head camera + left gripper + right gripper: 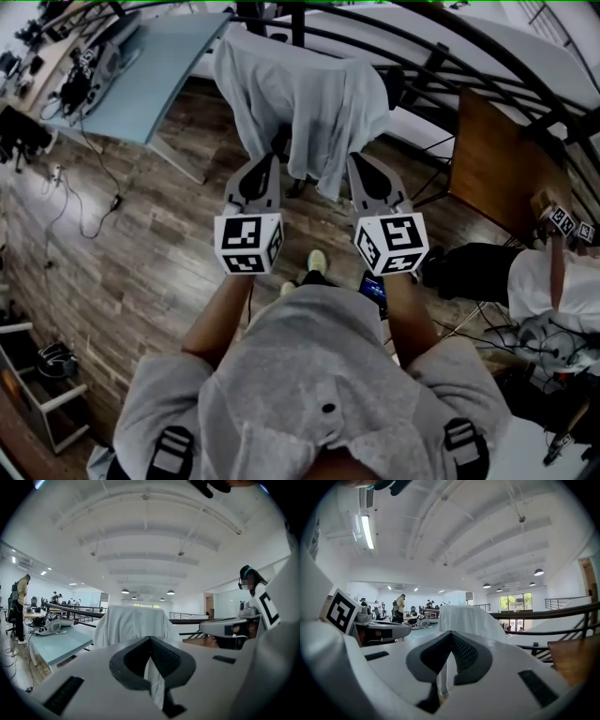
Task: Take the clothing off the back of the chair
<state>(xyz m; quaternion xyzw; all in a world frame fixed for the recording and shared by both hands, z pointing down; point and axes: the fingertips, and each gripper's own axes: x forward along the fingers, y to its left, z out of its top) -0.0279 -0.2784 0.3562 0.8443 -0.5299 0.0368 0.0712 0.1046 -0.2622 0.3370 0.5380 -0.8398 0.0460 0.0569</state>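
Observation:
A pale grey garment (300, 103) hangs draped over the back of a chair, straight ahead of me. The chair itself is almost wholly hidden under the cloth. My left gripper (265, 161) points at the garment's lower left part, a little short of it, shut and holding nothing. My right gripper (361, 161) points at the lower right part, also shut and empty. In the left gripper view the garment (133, 625) fills the middle beyond the closed left gripper (150, 640). The right gripper view shows the garment (471, 620) past the closed right gripper (450, 634).
A light blue table (155, 75) with equipment stands at the left. A dark railing (450, 47) runs behind the chair. A wooden board (492, 164) and a seated person (553, 281) are at the right. Cables (75, 202) lie on the wood floor.

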